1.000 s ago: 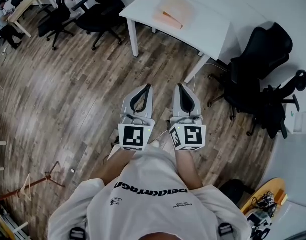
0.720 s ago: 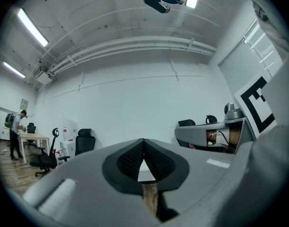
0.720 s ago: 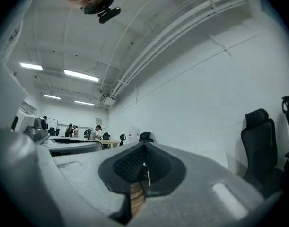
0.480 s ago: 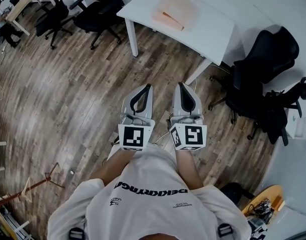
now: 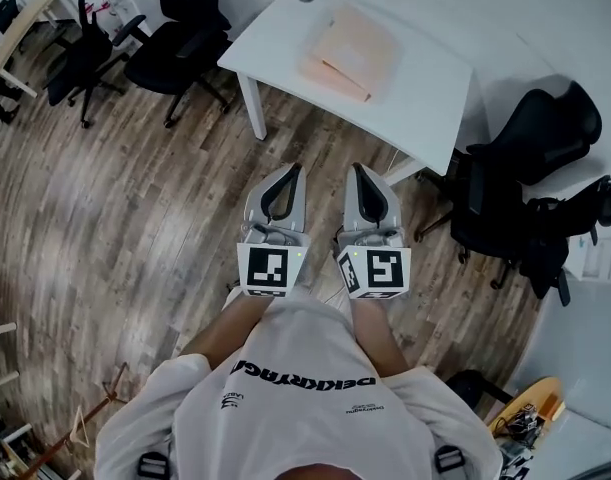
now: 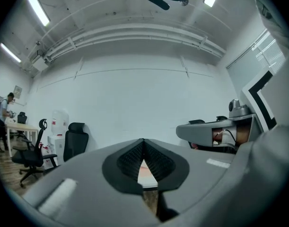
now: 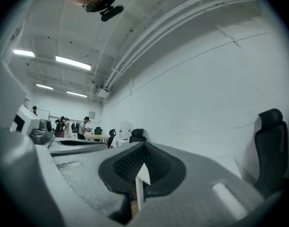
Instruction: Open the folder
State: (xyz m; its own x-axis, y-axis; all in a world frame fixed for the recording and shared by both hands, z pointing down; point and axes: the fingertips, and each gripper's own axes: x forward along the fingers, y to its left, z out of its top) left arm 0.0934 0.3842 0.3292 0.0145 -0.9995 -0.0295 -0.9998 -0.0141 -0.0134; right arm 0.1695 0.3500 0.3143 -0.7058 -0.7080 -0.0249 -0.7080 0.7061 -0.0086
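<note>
The folder [image 5: 350, 56] lies shut and flat on the white counter [image 5: 425, 83]. It is a pale peach colour and sits toward the counter's middle, a little askew to its edges. Nothing touches it.

Both tools are on the near side of the counter, out over the wooden floor [image 5: 135, 198], well apart from the folder. They sit side by side and point toward the counter. The left tool [image 5: 294, 169] is narrow: in the left gripper view its tips [image 6: 143, 140] meet and nothing is held between them. The right tool [image 5: 357, 167] is narrow too: in the right gripper view its tips [image 7: 143, 144] are pressed together and empty. Each tool carries a cube with black-and-white square markers at its back end, the left cube [image 5: 268, 270] and the right cube [image 5: 378, 272], farther from the counter than the tips.

The person wears a white shirt [image 5: 305, 398] and stands behind the tools, on the side away from the counter.

A black office chair [image 5: 520, 168] stands just beside the counter's right end. Two more black chairs [image 5: 175, 53] stand off the counter's left end. In the right gripper view, people [image 7: 83, 126] stand at another table [image 7: 99, 136], far off to the left of the counter.
</note>
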